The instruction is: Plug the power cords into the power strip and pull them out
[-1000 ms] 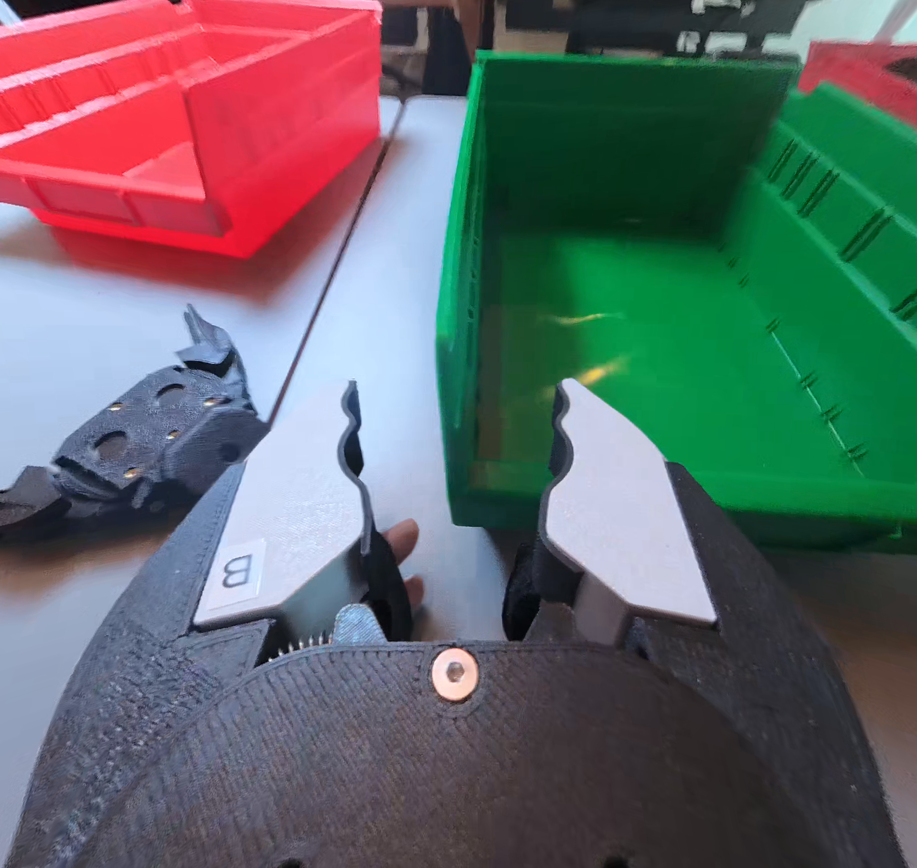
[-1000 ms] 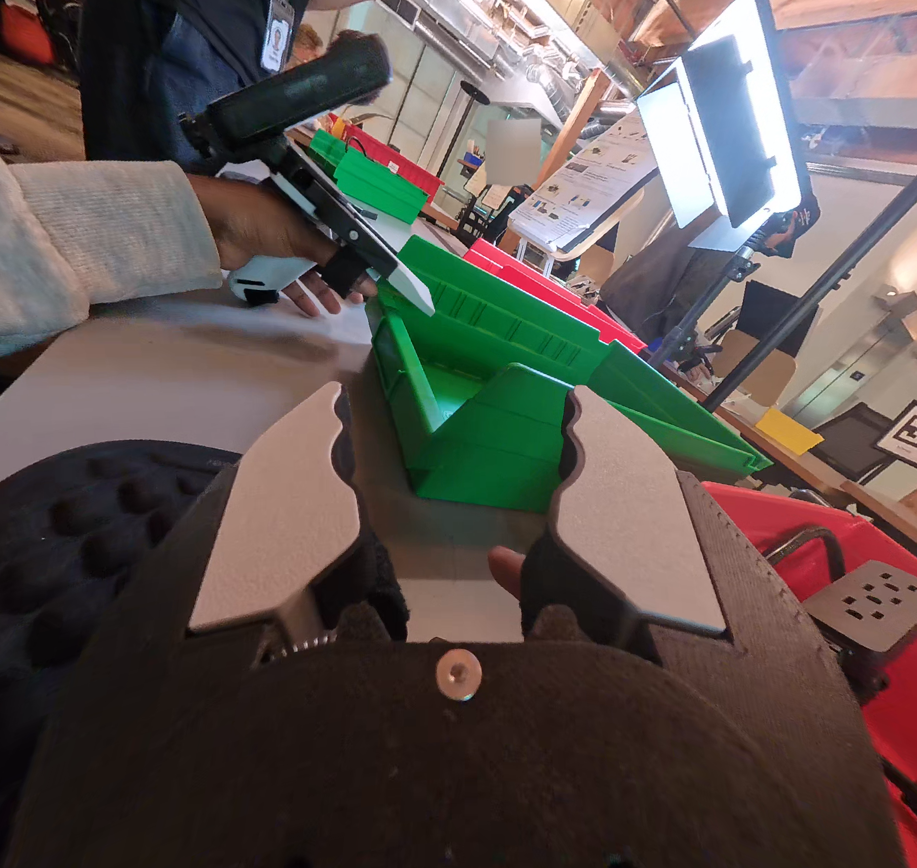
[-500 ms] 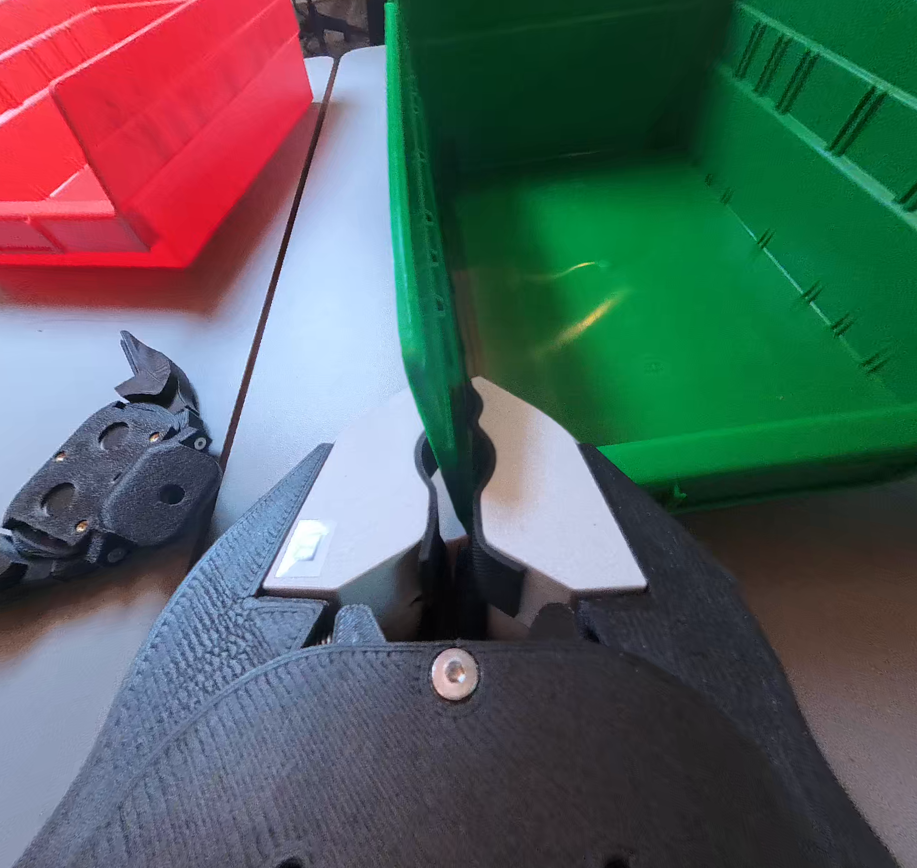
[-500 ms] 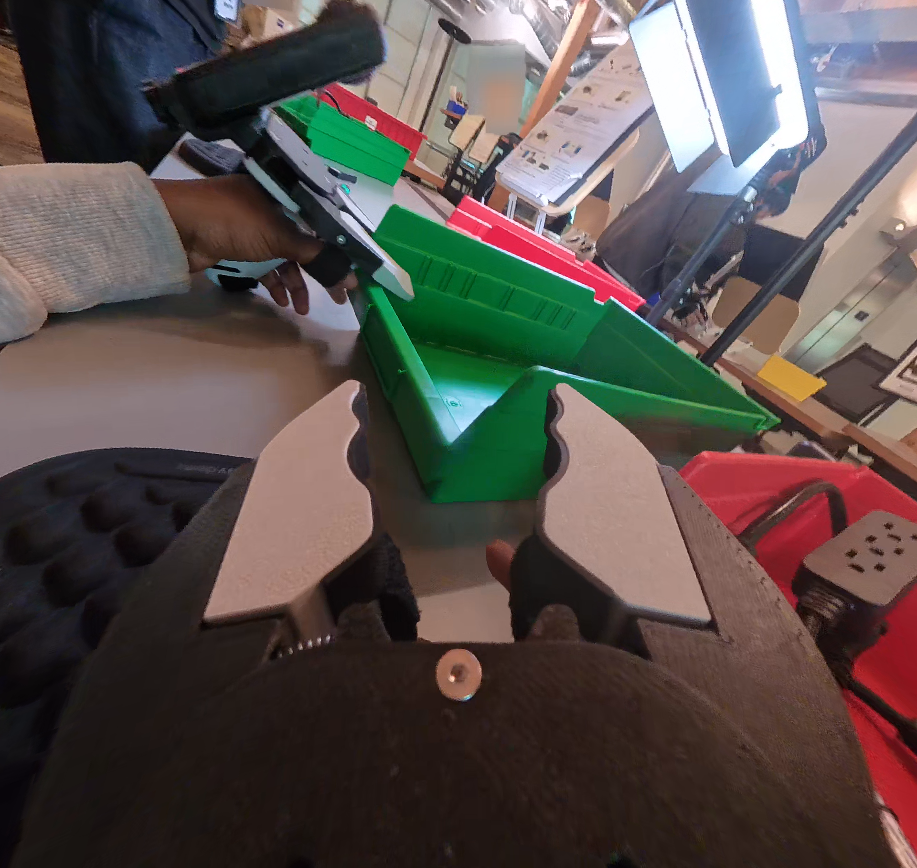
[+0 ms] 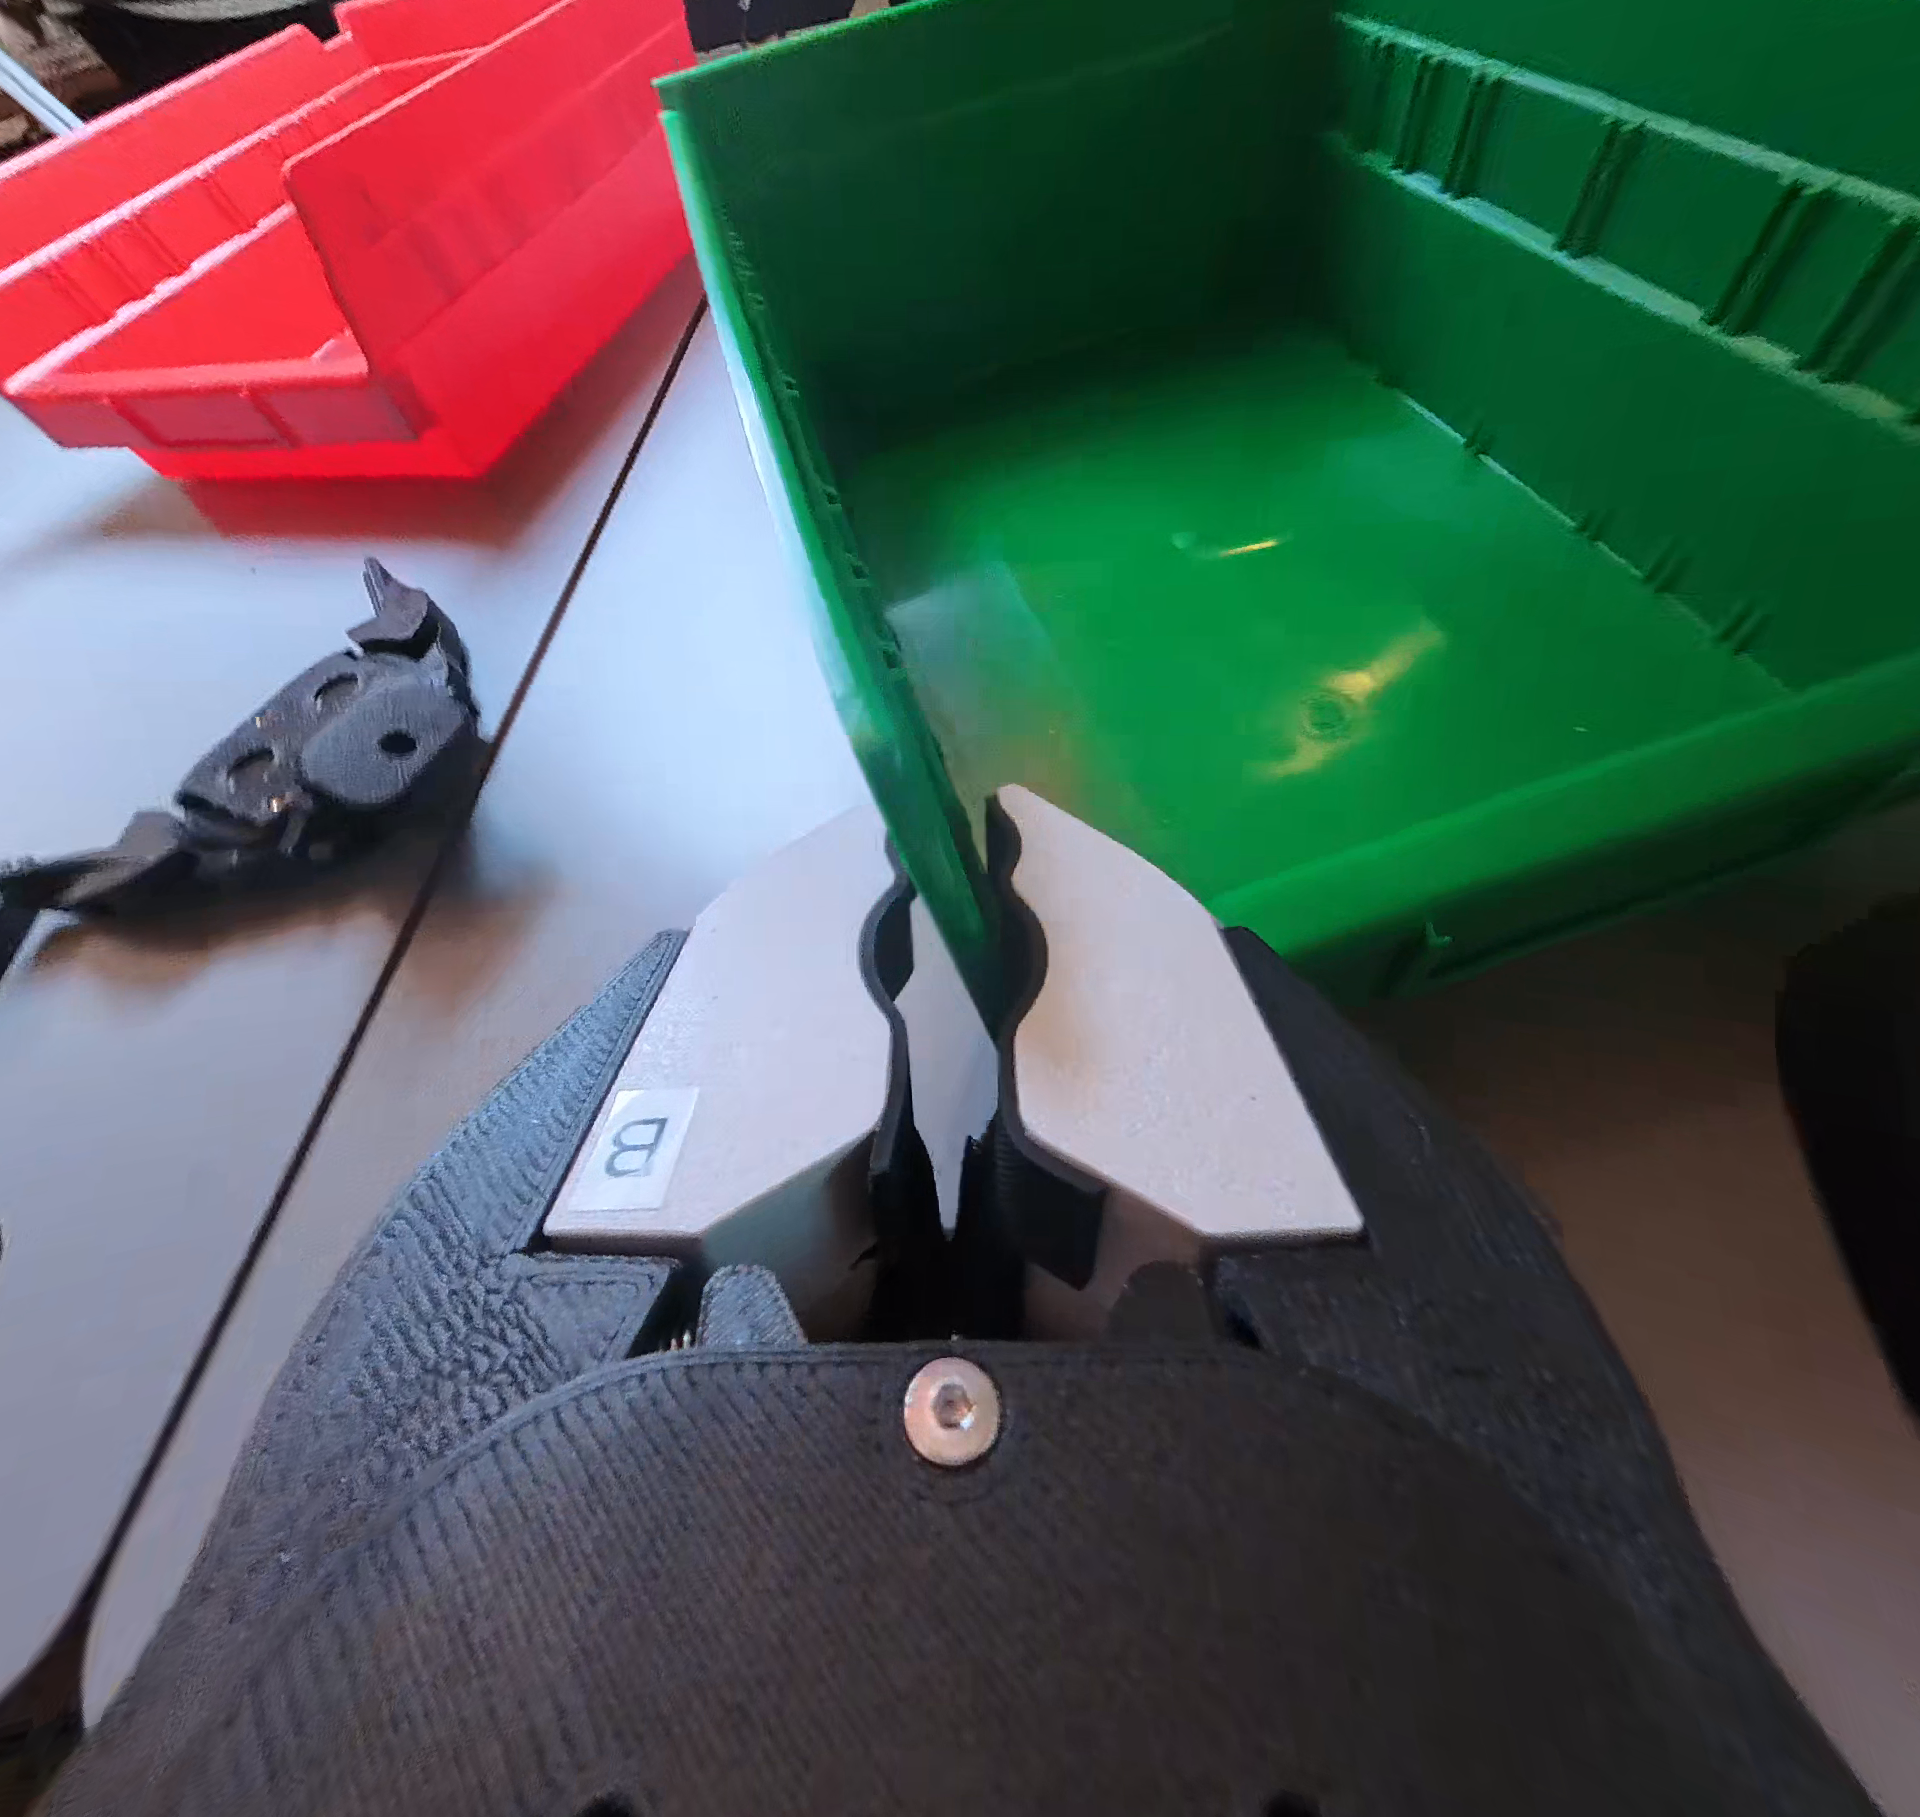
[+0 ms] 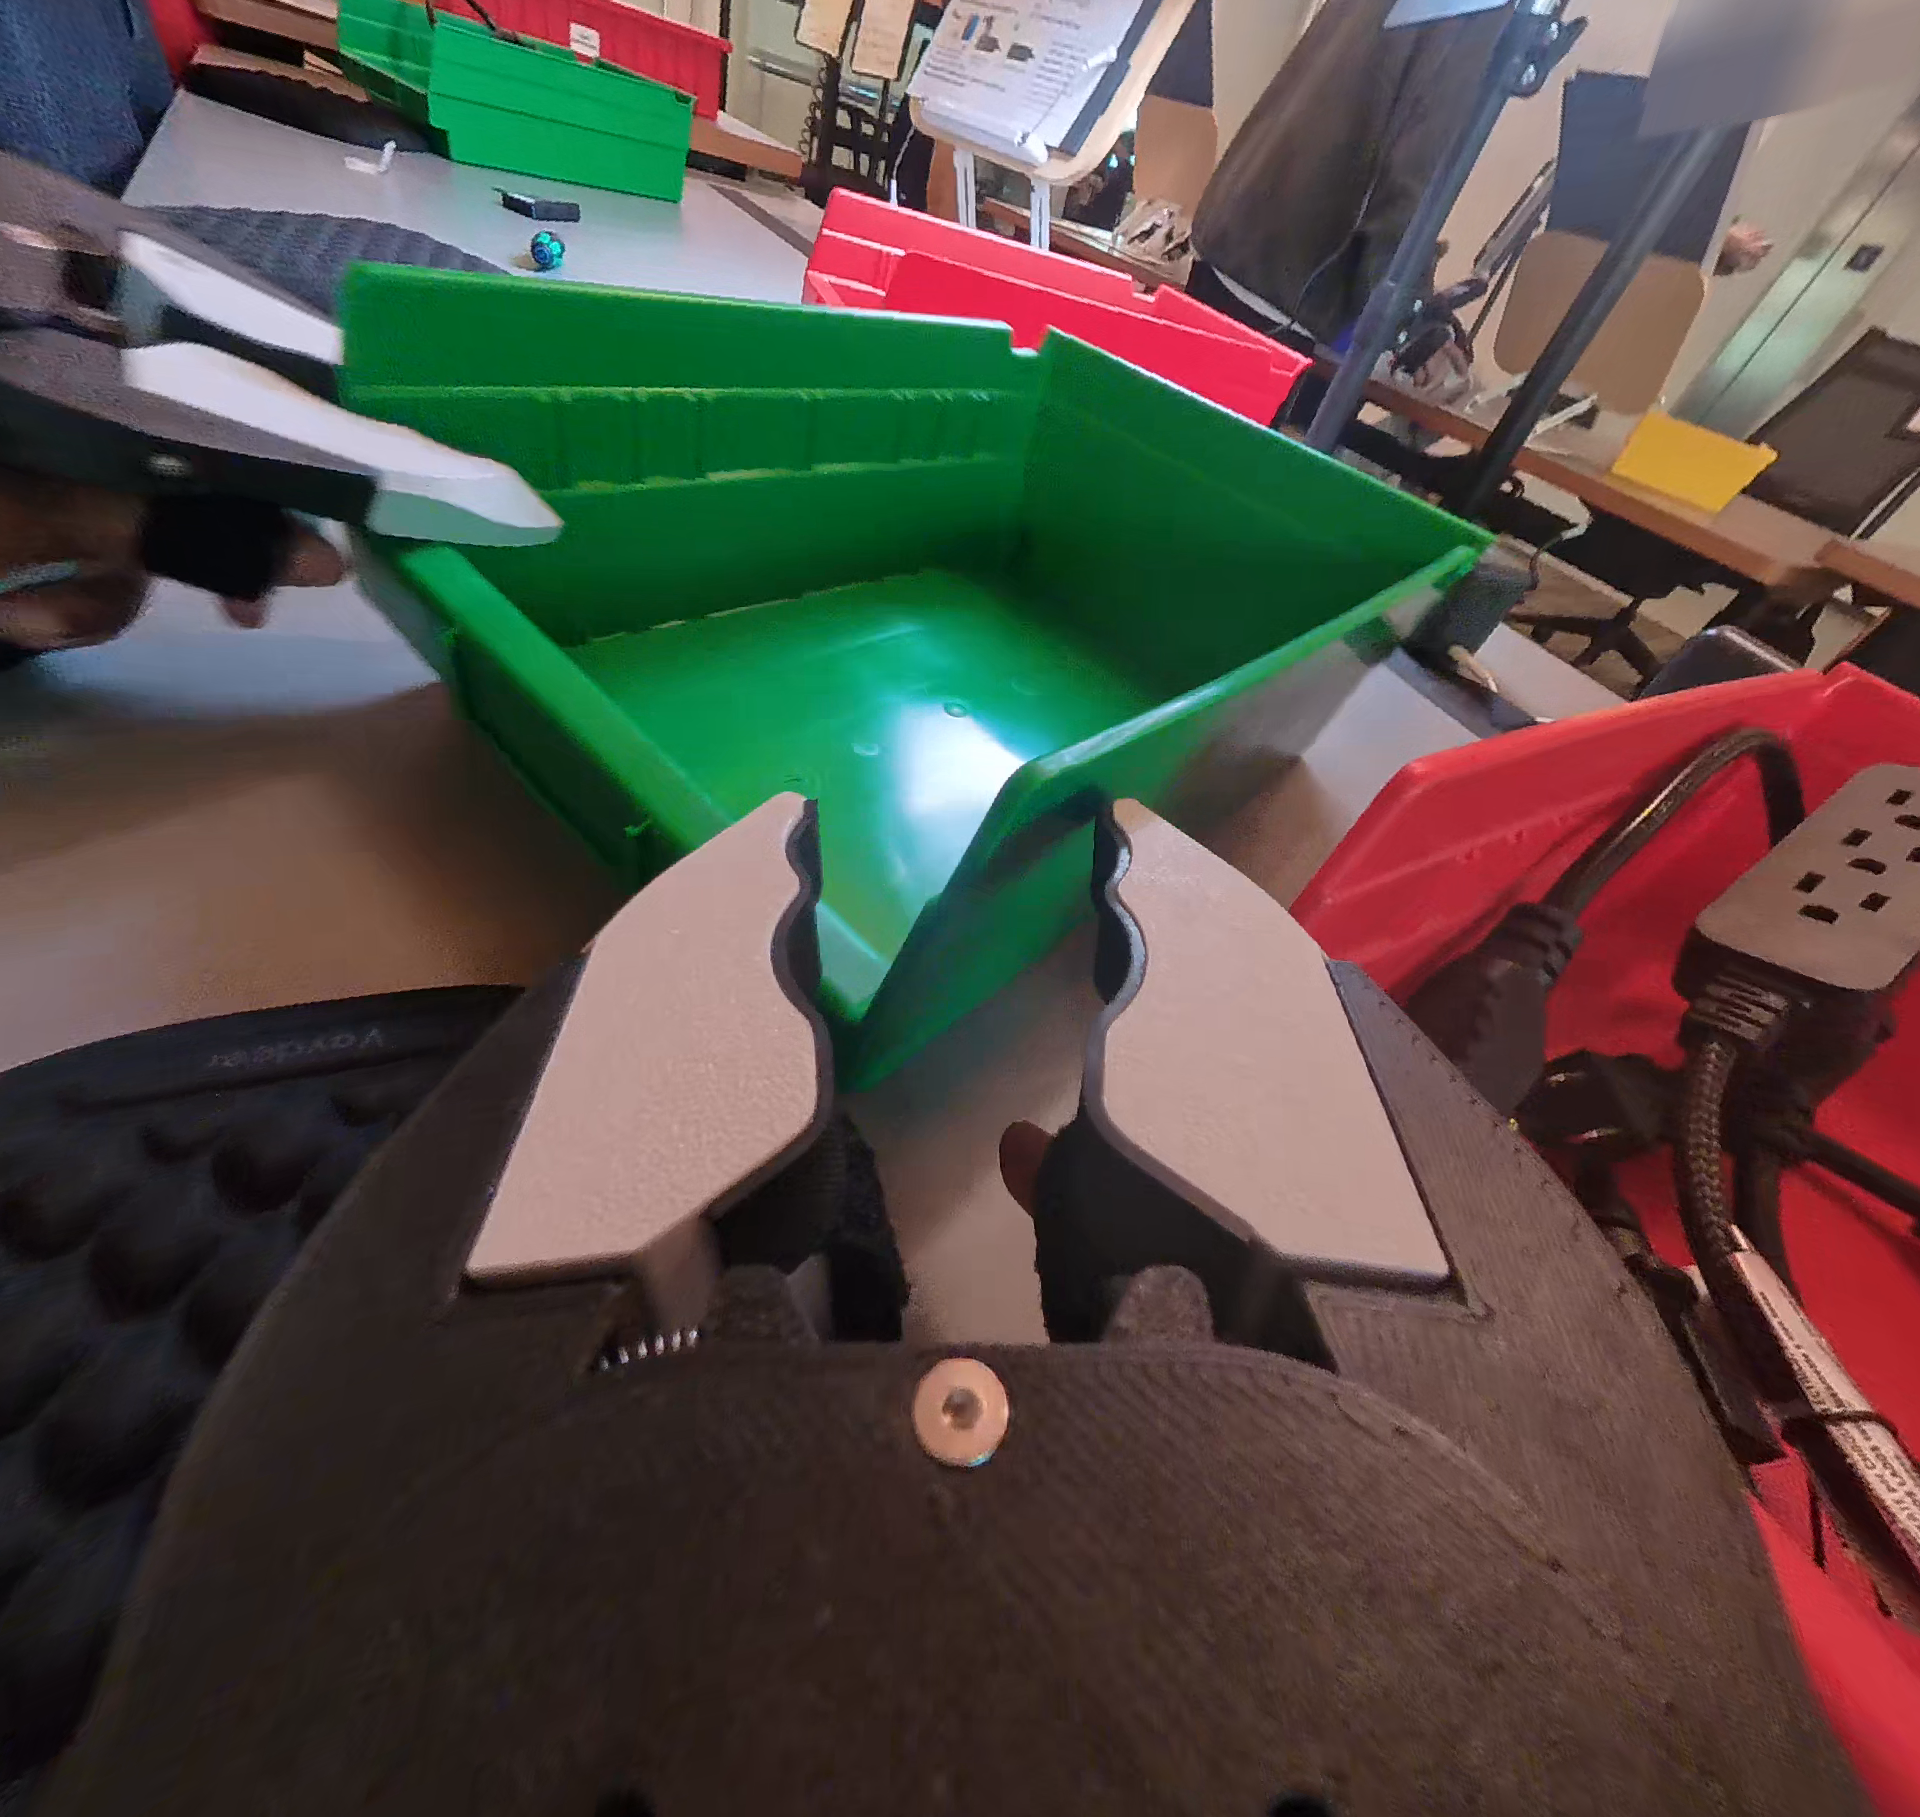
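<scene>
While left gripper is clamped on the green bin side wall, drag it slowly and level. Right gripper gapes, empty; power strip sits to its right.

Grey table under green bin

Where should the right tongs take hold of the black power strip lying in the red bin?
Probably across the narrow sides of the power strip, from above: its socket face points up, and its near end is crowded by the braided cord. The right tongs are open, beside the red bin.
</scene>
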Demonstrator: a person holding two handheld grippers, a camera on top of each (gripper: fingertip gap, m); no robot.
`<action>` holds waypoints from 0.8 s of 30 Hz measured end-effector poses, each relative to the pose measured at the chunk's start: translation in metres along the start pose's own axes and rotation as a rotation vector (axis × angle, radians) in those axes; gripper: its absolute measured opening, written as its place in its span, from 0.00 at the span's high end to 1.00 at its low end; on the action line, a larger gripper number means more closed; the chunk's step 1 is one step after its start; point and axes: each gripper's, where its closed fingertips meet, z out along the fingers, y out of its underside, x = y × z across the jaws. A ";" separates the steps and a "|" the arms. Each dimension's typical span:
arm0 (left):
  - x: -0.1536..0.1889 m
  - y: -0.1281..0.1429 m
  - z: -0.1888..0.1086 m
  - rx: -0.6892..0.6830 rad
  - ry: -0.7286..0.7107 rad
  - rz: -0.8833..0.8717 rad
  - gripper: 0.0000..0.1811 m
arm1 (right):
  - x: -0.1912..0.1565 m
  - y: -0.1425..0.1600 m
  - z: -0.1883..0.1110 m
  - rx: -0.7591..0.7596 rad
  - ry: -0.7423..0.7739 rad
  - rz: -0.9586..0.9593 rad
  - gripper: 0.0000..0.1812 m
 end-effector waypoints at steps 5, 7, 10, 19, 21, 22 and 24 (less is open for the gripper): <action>0.020 0.010 -0.030 -0.032 0.104 -0.053 0.89 | -0.001 0.010 0.006 -0.086 -0.011 0.003 0.69; 0.027 0.011 -0.035 -0.049 0.165 -0.082 0.85 | 0.000 0.012 0.007 -0.099 -0.001 0.000 0.70; 0.029 0.007 -0.037 -0.010 0.205 -0.081 0.71 | 0.000 0.013 0.008 -0.108 -0.009 0.006 0.71; 0.015 0.001 -0.024 0.063 0.056 -0.002 0.57 | 0.001 0.010 0.007 -0.083 -0.001 0.017 0.61; 0.018 -0.002 -0.024 0.072 0.061 -0.005 0.58 | 0.000 0.007 0.006 -0.060 -0.008 0.017 0.60; 0.019 -0.005 -0.024 0.085 0.062 -0.013 0.60 | -0.001 0.004 0.005 -0.039 -0.012 0.018 0.60; 0.024 -0.012 -0.026 0.122 0.085 -0.033 0.70 | -0.001 -0.002 0.004 0.011 -0.017 0.029 0.61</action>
